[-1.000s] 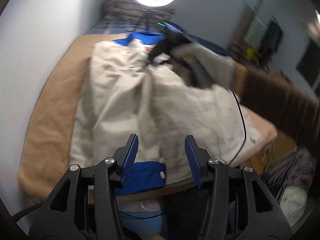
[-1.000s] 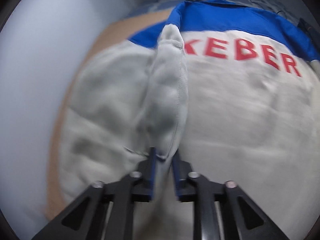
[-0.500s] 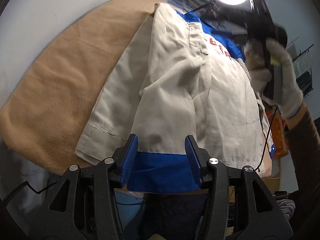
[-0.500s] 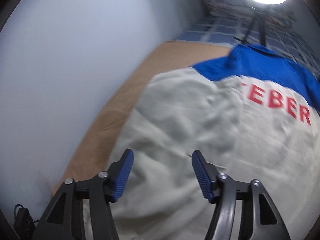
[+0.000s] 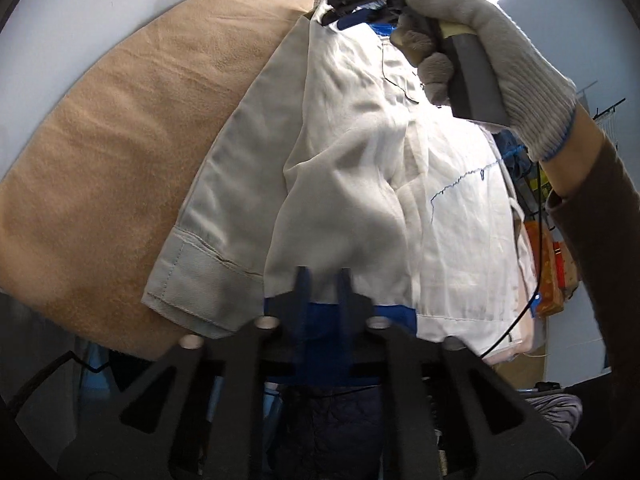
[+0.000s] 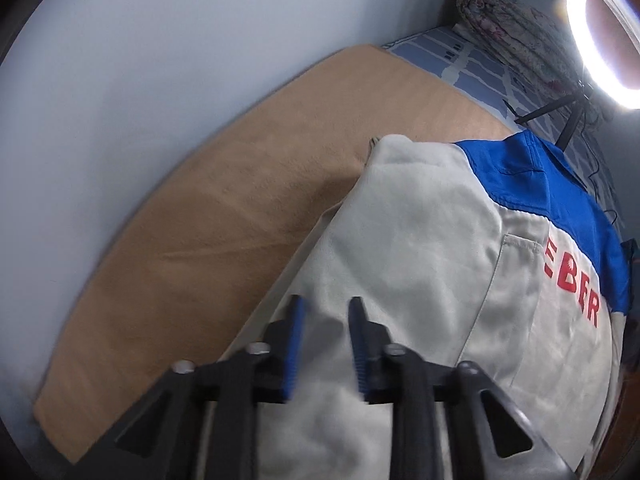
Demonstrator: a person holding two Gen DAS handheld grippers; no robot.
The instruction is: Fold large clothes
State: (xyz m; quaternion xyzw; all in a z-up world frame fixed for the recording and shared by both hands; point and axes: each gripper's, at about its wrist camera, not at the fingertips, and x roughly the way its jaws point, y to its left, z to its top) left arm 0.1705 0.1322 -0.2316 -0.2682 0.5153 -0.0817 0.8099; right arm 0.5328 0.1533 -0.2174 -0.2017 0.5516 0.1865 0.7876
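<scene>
A cream work jacket [image 5: 360, 152] with a blue yoke and red letters lies back up on a tan blanket [image 5: 120, 152]. My left gripper [image 5: 323, 276] is at the near hem, where a blue band [image 5: 396, 316] runs. Its jaws are closing, and cream cloth is pinched between them. At the far shoulder a gloved hand [image 5: 500, 52] holds my right gripper [image 5: 356, 20]. In the right wrist view my right gripper [image 6: 326, 312] is closing on a fold at the left edge of the jacket [image 6: 420, 240], with cloth filling the gap.
A pale wall [image 6: 120, 80] runs along the left side of the blanket [image 6: 220, 208]. Beyond the jacket are a checked blue sheet [image 6: 468, 60], a rolled quilt [image 6: 512, 28] and a ring light [image 6: 600, 32] on a tripod. A black cable [image 5: 536, 280] and orange boxes [image 5: 556, 276] are at the right.
The right gripper let go of the sleeve, opened wide, moved to the jacket's left edge and closed there. The left gripper dropped to the hem and its jaws came together on it.
</scene>
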